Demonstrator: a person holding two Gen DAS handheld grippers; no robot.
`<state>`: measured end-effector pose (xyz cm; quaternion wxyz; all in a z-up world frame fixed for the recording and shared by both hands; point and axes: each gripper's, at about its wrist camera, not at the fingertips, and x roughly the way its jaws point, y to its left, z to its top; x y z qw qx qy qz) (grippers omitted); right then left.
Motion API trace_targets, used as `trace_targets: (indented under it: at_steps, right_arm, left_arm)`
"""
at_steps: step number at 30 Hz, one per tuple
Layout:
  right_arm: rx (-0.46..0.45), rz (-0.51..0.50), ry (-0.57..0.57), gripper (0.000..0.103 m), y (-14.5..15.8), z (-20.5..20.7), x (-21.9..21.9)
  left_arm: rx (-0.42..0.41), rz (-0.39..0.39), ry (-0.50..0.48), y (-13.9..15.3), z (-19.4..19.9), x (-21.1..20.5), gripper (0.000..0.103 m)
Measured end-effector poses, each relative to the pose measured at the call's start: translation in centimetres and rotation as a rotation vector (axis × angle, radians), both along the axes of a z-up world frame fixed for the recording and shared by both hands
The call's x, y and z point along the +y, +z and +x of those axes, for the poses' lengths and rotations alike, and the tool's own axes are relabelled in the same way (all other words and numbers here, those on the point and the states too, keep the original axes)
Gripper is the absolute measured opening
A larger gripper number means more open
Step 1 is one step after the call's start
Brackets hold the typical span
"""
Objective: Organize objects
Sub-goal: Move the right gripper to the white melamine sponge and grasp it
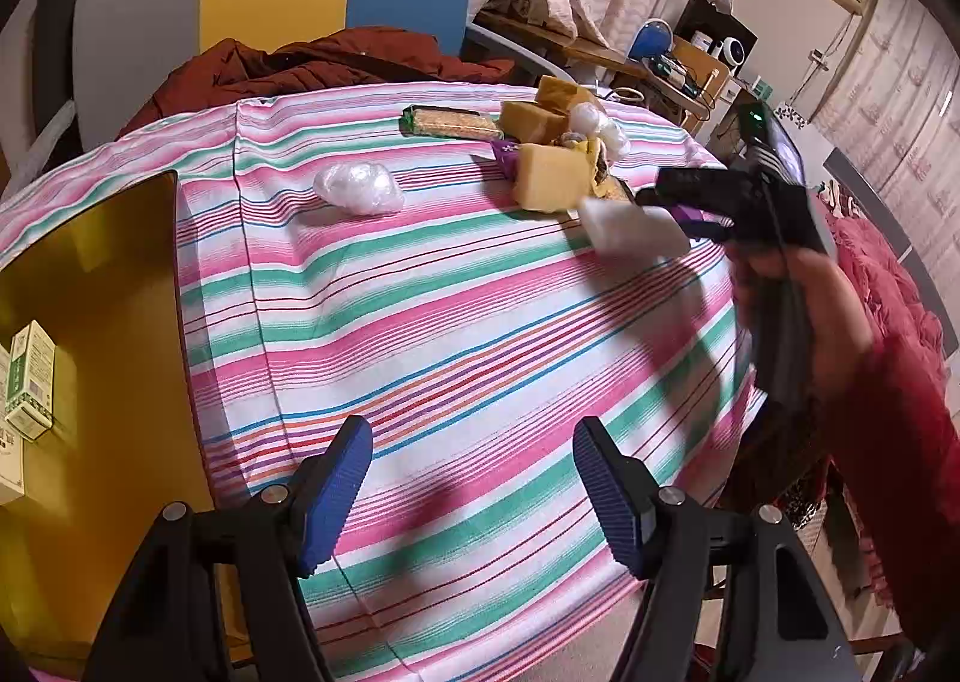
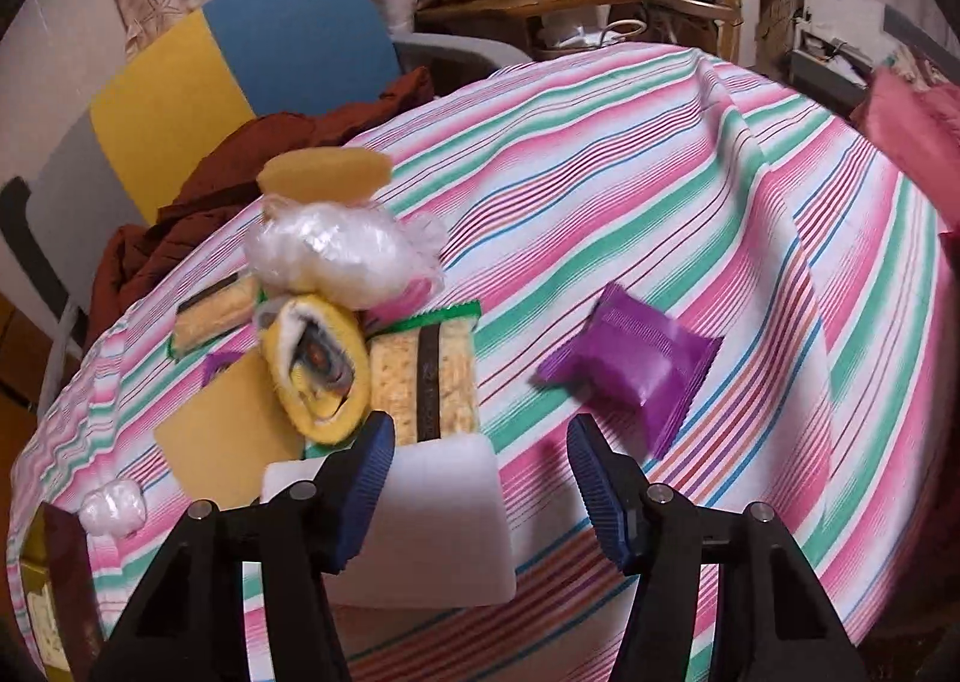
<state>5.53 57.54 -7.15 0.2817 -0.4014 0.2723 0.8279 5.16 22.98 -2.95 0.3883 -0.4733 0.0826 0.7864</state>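
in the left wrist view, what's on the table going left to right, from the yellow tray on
yellow tray → crumpled clear plastic wrap → green cracker packet → big yellow sponge → white block

The tablecloth (image 2: 690,190) is striped pink, green, white and blue. A purple packet (image 2: 636,364) lies on it beside a white block (image 2: 444,508) and pale yellow sponges (image 1: 549,175). The tray (image 1: 102,322) is mustard yellow. The gripper pads (image 1: 336,496) look dark blue, ribbed.
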Motion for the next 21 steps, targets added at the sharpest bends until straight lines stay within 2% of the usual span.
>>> trace_targets:
  at_steps: [6,10,15,21]
  right_arm:
    - [0.006,-0.032,0.108,0.062,-0.2,2.4,-4.3]
    - [0.002,0.003,0.160,0.063,0.0,3.7,-6.2]
    - [0.049,0.009,0.154,0.085,0.3,4.1,-6.3]
    - [0.052,0.085,0.184,0.086,0.3,2.0,-4.7]
  left_arm:
    - [-0.021,0.000,0.003,-0.4,-0.4,0.3,0.071]
    - [-0.015,-0.002,0.011,-0.4,-0.7,0.5,0.071]
    - [-0.034,-0.001,0.034,-0.6,-1.7,0.7,0.071]
    - [-0.016,0.002,0.044,-0.1,-2.1,0.7,0.071]
